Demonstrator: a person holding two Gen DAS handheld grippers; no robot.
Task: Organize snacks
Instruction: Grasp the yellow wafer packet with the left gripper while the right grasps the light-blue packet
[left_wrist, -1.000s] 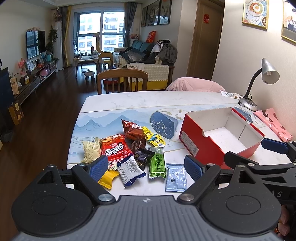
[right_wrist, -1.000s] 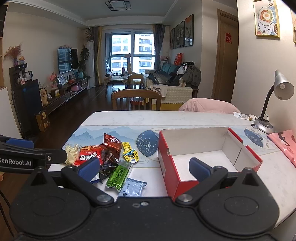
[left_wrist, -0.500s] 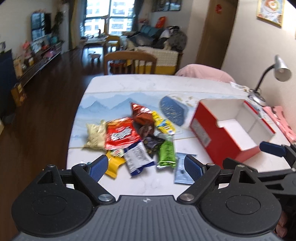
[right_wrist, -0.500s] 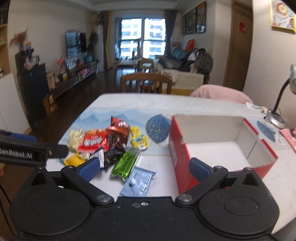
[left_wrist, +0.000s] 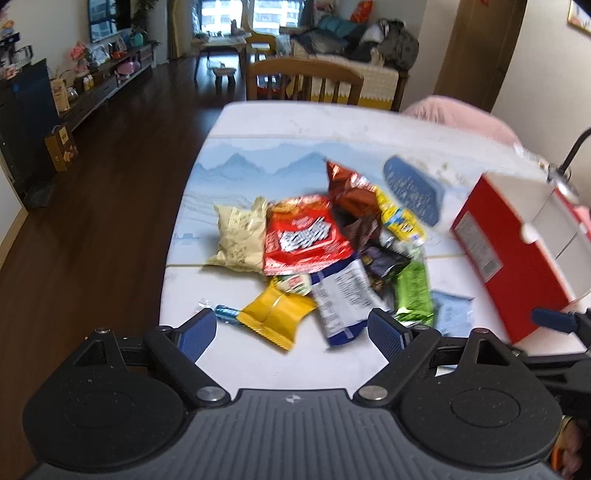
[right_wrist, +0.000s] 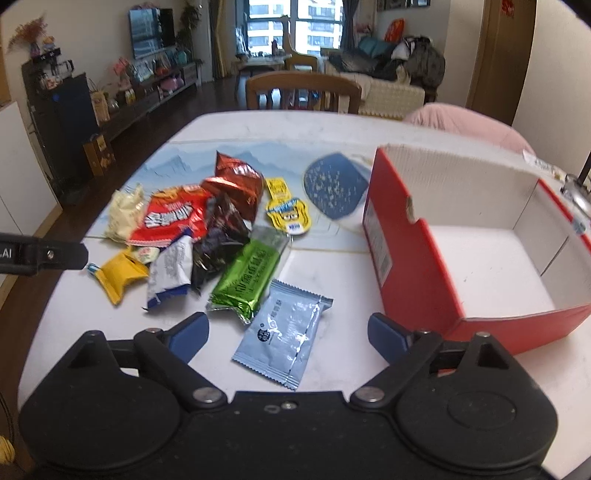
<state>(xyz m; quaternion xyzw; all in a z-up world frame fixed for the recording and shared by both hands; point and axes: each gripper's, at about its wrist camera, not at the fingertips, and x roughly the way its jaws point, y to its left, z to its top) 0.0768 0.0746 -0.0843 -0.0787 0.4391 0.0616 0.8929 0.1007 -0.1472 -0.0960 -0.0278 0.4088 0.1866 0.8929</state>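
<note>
Both grippers hang over the near edge of the white table (right_wrist: 332, 125), and neither has hold of anything. The left gripper (left_wrist: 291, 328) has its blue-padded fingers (left_wrist: 195, 332) spread wide, with nothing between them but tabletop and the corner of a yellow packet (left_wrist: 277, 314) seen beyond the gap. A white and blue packet (left_wrist: 343, 295) lies just ahead of its right-hand pad. I cannot tell whether either pad touches a wrapper; they look to be above them.

The right gripper (right_wrist: 288, 334) is spread just as wide, its jaws framing a pale blue sachet (right_wrist: 284, 328) that lies flat on the table near the front edge. No finger pinches it.

The snacks sit in a loose heap on the left half of the table: a cream bag (right_wrist: 123, 212) at the far left, a big red bag (right_wrist: 173, 216) overlapping it, a shiny brown-red bag (right_wrist: 236, 181) behind, dark wrappers (right_wrist: 218, 240) in the middle, a green bar (right_wrist: 247, 275) tilted beside them, and a yellow cartoon packet (right_wrist: 288, 212) farther back. To the right stands the open red box (right_wrist: 413, 273), white inside, with no snack in it.
</note>
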